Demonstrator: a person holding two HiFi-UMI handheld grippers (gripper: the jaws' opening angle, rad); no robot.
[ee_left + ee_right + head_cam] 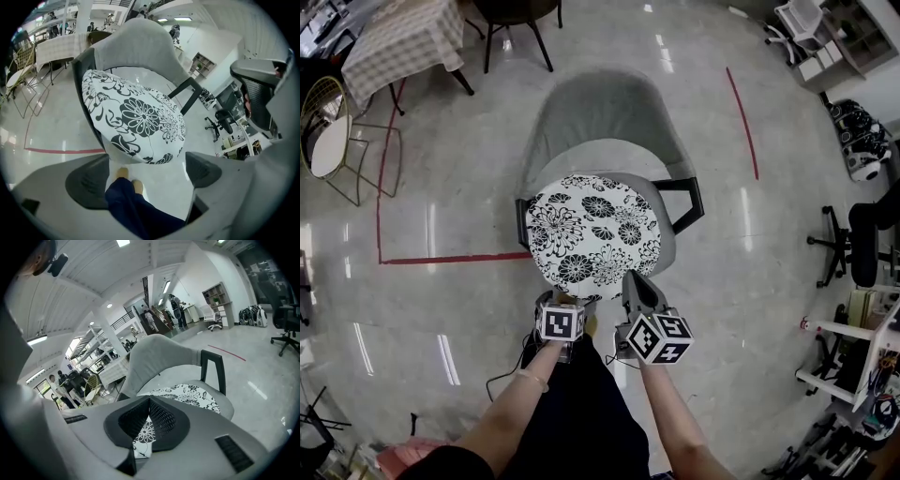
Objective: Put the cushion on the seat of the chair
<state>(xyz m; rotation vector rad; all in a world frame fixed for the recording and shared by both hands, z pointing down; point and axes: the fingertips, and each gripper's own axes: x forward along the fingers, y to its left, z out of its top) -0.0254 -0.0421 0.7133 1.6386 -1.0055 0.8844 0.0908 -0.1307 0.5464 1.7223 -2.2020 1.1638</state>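
White with black flowers, lying on the seat (pixel 667 239) of the chair (pixel 600 108): judging the cushion (pixel 592 230) all but placed. Pinching its near edge with the right gripper (pixel 149 416), jaws clamped, likely for a last nudge; holding the left gripper (pixel 147 171) wide-jawed and empty just short of it. Showing that pinch only in the right gripper view; hiding both pairs of jaws in the head view.

The cushion (pixel 592 230) lies on the seat of the chair (pixel 600 112), whose backrest is at 12 o'clock. At the cushion's 6 o'clock edge are the left tongs (pixel 559 300), just clear of it; the right tongs (pixel 636 281) meet it at 5 o'clock. A counter (pixel 403 37) stands at 10 o'clock, an office chair (pixel 862 244) at 3 o'clock.
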